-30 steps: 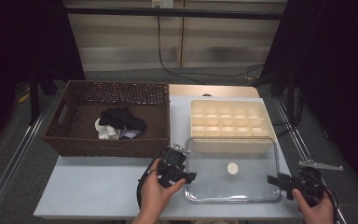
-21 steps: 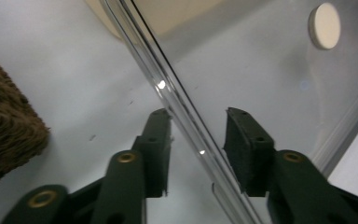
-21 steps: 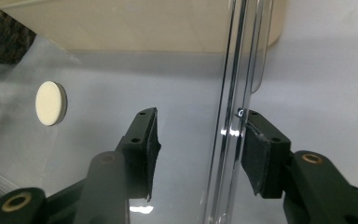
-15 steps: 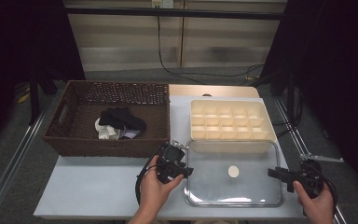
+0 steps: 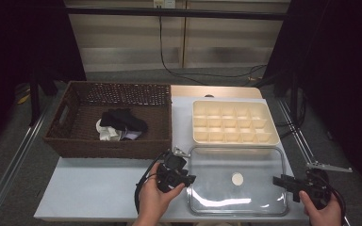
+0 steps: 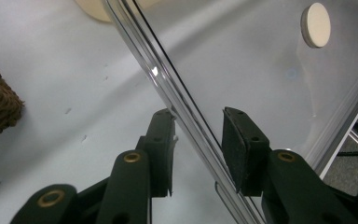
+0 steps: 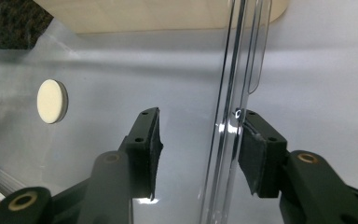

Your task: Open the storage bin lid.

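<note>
Lid (image 5: 238, 181), clear plastic w/ a pale round disc (image 5: 237, 178) at its centre, lies flat on the white table (image 5: 89, 188), lower centre-right of the high view, just below the cream divided tray (image 5: 234, 122). Left gripper (image 5: 185, 176) sits at the lid's left edge, lower centre of frame, person's hand wrapped round it. In the left gripper view the lid's rim (image 6: 186, 116) runs diagonally between the two black jaws; jaws have just been closing, left pad (image 6: 165, 154) looks right against the rim, right pad (image 6: 237, 149) stands a little off it, so not a full pinch yet. Right gripper (image 5: 283, 181) is at the lid's right edge, lower right of frame. In the right gripper view the rim (image 7: 230, 116) stands between the jaws: right pad (image 7: 254, 154) touching or nearly so, left pad (image 7: 151, 149) well apart over the clear sheet. Spread, then, astride the edge. Wicker basket (image 5: 75, 136) w/ dark and white cloth (image 5: 120, 125) fills upper left of the table, apart from the lid.
</note>
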Demonstrator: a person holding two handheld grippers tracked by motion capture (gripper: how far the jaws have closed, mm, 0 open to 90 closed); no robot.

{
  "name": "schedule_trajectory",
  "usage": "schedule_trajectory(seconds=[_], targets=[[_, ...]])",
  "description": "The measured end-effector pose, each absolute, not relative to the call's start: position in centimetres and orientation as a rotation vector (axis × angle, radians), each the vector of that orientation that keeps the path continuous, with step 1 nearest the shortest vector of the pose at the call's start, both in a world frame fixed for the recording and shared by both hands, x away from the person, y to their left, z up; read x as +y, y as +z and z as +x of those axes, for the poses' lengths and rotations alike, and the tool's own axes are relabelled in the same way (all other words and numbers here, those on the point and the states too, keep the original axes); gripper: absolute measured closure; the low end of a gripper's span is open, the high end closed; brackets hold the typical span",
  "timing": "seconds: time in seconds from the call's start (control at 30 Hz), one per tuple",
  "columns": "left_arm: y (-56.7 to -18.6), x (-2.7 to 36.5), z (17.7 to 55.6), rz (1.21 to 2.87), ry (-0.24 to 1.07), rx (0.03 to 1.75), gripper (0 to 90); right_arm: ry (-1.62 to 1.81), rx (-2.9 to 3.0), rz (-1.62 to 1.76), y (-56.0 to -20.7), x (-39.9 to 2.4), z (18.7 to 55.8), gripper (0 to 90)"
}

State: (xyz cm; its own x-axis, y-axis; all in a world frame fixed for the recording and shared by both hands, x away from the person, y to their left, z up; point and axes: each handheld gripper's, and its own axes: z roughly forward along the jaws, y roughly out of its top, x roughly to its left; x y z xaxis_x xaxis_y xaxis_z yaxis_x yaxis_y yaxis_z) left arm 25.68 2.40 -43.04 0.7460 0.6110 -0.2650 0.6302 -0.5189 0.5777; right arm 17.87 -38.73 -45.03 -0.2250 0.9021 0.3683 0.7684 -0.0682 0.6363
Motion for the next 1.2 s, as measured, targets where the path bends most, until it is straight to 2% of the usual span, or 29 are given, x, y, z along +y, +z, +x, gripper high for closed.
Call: schedule_trajectory(seconds=[1.2], targets=[[-44.4, 2.4, 26.6, 2.272, -0.106, 0.975, 63.0, 1.142, 2.05, 1.868, -46.2, -38.6, 18.2, 48.5]])
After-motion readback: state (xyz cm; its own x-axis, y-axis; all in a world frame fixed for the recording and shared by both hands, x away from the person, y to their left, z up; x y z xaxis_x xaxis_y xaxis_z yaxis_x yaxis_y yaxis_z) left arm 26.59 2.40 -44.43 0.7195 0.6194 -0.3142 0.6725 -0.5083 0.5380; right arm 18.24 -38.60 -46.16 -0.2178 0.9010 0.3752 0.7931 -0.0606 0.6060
